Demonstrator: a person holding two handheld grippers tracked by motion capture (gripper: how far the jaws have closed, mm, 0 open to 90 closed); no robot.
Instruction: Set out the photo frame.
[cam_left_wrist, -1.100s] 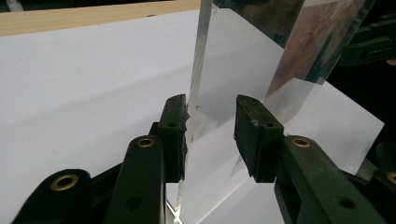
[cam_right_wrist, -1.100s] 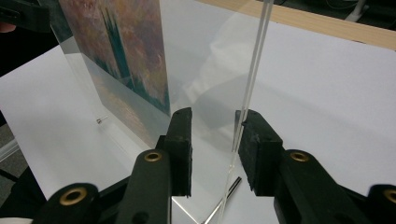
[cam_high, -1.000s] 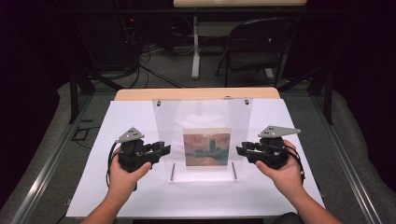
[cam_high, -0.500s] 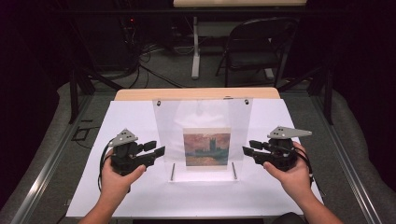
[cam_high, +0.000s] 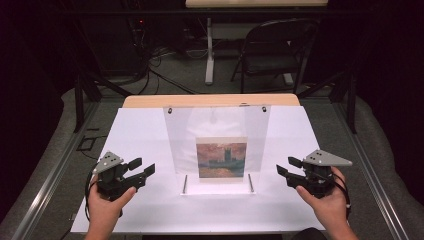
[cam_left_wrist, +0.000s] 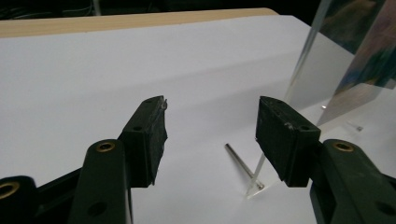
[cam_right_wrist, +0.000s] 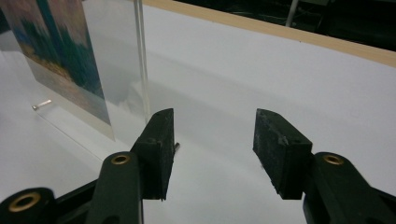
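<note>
A clear acrylic stand is upright at the middle of the white table, with a painted picture of a building at sunset in its lower half. Two thin metal pins lie across its base. My left gripper is to the left of the stand, apart from it. Its jaws have just been opening, with nothing between them. My right gripper mirrors it on the right, its jaws also just opened wider and empty. The left gripper view shows the stand's edge beyond the right jaw. In the right gripper view the picture is at far left.
The white table sheet ends at a wooden strip along the far edge. A folding chair and cables are on the floor behind. Metal rails run along both sides of the table.
Both hands have drawn outward from the stand's sides and toward the table's near edge. Both pairs of jaws stand wider apart than before.
</note>
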